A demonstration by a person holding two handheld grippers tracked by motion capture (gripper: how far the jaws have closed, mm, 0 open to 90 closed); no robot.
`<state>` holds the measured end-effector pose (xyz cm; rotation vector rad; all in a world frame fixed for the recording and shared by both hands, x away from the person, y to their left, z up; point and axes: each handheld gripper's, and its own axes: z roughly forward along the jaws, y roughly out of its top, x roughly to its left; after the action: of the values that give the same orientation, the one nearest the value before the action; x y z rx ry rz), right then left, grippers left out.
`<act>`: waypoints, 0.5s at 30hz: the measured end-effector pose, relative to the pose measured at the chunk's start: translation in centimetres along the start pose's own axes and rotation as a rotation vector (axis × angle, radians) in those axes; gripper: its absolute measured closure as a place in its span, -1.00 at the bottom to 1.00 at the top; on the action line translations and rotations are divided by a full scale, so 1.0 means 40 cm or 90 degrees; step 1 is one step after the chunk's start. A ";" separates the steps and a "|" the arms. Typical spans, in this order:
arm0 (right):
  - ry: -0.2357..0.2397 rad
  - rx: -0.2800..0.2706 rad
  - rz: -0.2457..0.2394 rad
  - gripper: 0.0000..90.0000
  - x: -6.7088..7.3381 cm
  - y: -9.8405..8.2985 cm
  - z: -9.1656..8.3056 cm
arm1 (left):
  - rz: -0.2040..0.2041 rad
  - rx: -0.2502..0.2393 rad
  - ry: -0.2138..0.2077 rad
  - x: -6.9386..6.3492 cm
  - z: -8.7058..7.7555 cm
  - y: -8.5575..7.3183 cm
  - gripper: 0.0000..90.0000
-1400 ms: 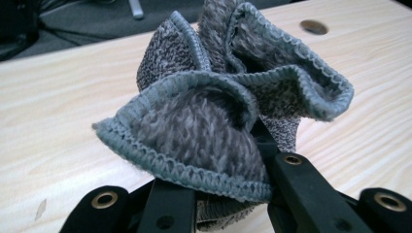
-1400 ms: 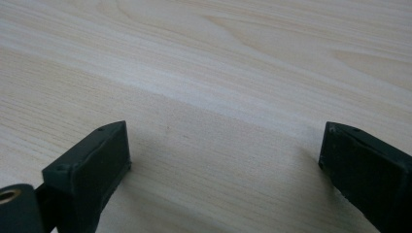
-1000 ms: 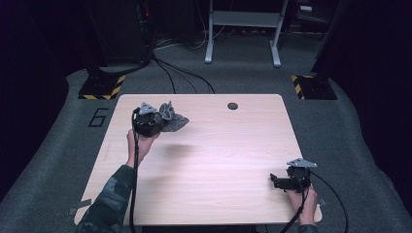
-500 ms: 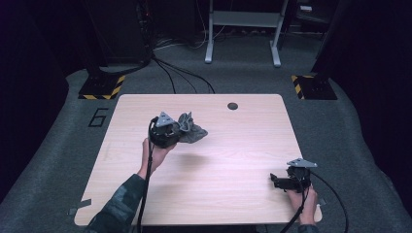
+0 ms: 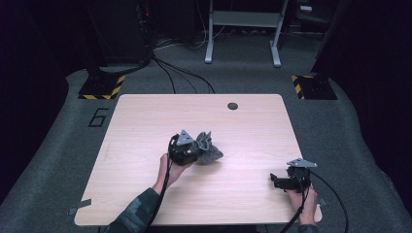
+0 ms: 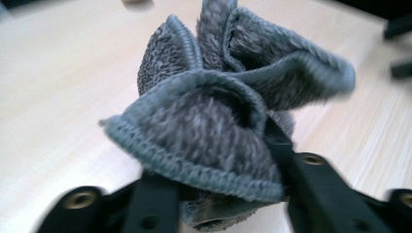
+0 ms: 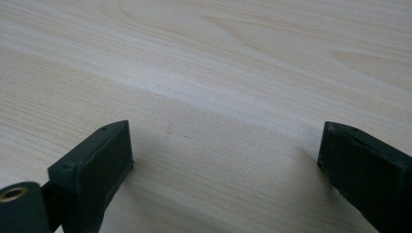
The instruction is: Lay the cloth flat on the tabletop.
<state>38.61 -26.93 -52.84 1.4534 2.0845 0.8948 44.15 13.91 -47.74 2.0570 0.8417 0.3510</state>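
Observation:
A crumpled grey cloth (image 5: 208, 147) lies bunched near the middle of the light wooden table (image 5: 145, 116). My left gripper (image 5: 196, 154) is at its left side, low over the table. In the left gripper view the cloth (image 6: 218, 107) rises in folds between the two black fingers (image 6: 155, 199). The jaws have just been opening and stand apart, with the cloth loose between them. My right gripper (image 5: 276, 180) rests near the table's front right corner. It (image 7: 226, 160) is open wide over bare wood with nothing between its fingers.
A small dark round hole (image 5: 232, 106) sits near the table's far edge. Beyond the table are cables (image 5: 180, 73), a white frame's legs (image 5: 243, 29) and yellow-black striped blocks (image 5: 102, 87) on the grey floor.
My left hand has carried the cloth from the far left of the table down to its middle. The left jaws have spread. The right hand has stayed put.

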 end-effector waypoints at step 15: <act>0.072 -0.016 0.048 -0.89 0.044 0.030 -0.020 | -0.049 -0.011 -0.034 0.033 -0.127 -0.064 -0.66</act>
<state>38.26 -25.18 -51.41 1.5100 2.1026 1.0500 41.34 18.95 -46.92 2.0041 0.8798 0.2598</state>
